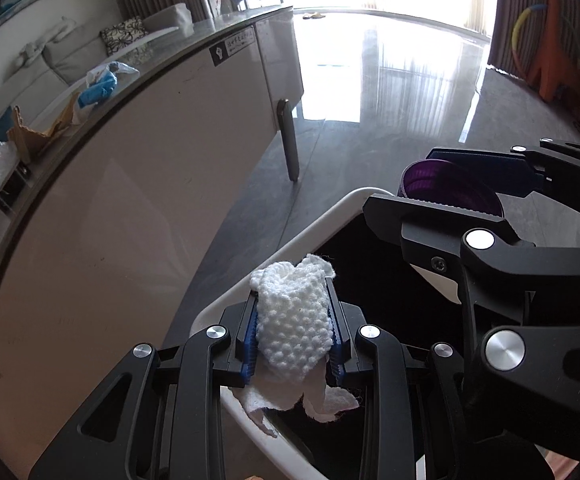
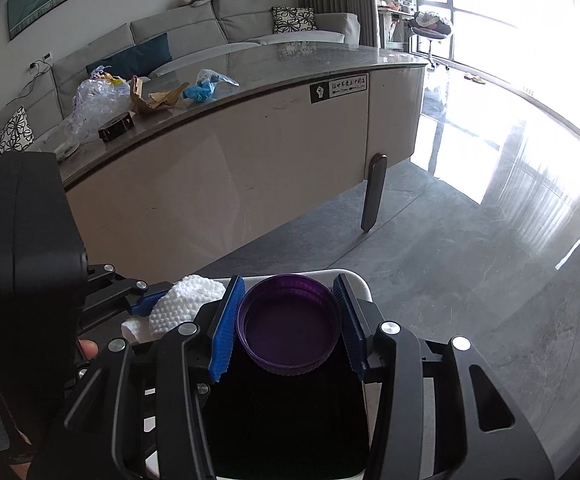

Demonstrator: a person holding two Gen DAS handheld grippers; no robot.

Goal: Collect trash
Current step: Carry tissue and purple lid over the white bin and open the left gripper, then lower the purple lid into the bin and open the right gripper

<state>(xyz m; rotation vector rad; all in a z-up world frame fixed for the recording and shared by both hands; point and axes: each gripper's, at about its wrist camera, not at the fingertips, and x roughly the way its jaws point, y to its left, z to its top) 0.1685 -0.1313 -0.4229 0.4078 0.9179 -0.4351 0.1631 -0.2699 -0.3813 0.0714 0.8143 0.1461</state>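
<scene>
Hovering over the white bin (image 1: 226, 300) at the bottom of both views, both grippers carry trash. The left gripper (image 1: 294, 338) is clamped tight on a crumpled white tissue (image 1: 290, 332); the right gripper (image 2: 288, 326) is closed moderately wide around a purple lid (image 2: 288, 322), pads touching its rim. This looks like the drop step: next, both need opening above the dark bin mouth. More litter sits on the grey table (image 2: 329, 60) at upper left: clear plastic wrap (image 2: 94, 104), torn cardboard (image 2: 154, 98), blue glove (image 2: 204, 88). Glossy floor (image 2: 469, 240), sofa (image 2: 210, 28) behind.
</scene>
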